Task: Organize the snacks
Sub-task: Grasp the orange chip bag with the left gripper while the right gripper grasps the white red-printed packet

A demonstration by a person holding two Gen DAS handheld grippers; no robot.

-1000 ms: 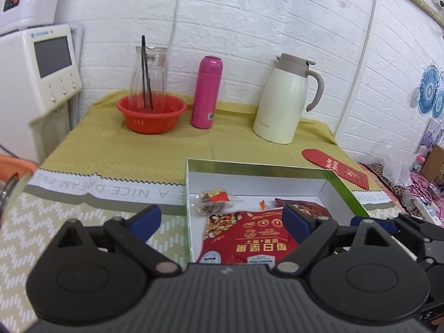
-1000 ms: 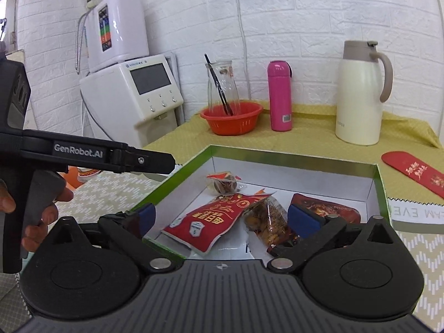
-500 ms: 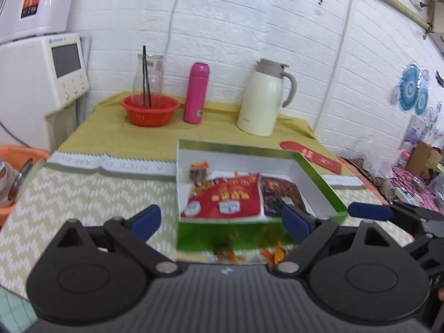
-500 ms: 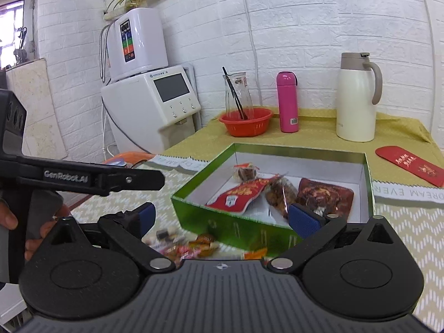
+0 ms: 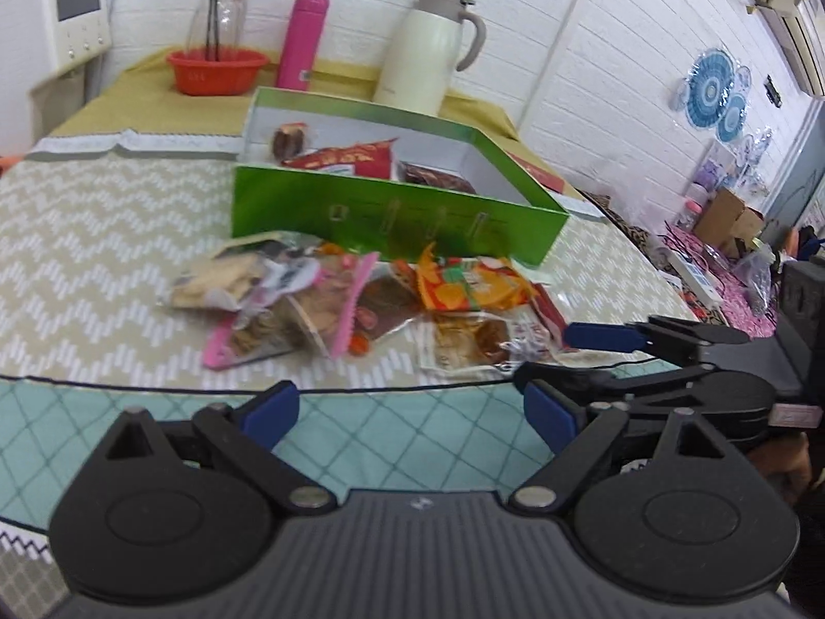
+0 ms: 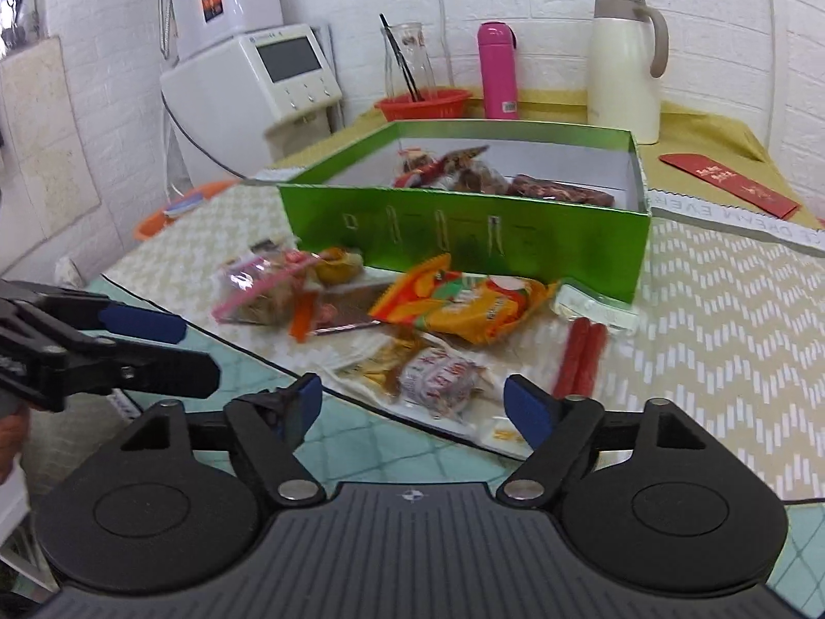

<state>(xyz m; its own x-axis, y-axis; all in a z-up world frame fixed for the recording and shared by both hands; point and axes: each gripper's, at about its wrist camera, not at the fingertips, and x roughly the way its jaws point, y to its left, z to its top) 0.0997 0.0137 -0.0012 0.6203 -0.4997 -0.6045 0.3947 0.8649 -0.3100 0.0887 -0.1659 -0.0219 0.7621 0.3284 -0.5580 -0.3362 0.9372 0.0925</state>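
A green box (image 5: 392,206) (image 6: 464,227) stands on the table with several snack packs inside. A pile of loose snack packs (image 5: 361,299) (image 6: 392,320) lies in front of it, among them an orange pack (image 6: 459,304), a pink-edged bag (image 5: 289,309) and red sausages (image 6: 580,356). My left gripper (image 5: 407,412) is open and empty, near the table's front edge. My right gripper (image 6: 417,407) is open and empty, just short of a red-and-white wrapped snack (image 6: 438,376). The right gripper also shows at the right of the left wrist view (image 5: 608,345).
At the back stand a red bowl with a glass carafe (image 5: 216,67), a pink bottle (image 5: 301,41) and a cream thermos jug (image 5: 428,51). A red envelope (image 6: 732,180) lies right of the box. A white appliance (image 6: 258,77) stands at the left.
Both grippers have pulled back from above the box to the front edge of the table and dropped lower. The snack pile in front of the box has come into view.
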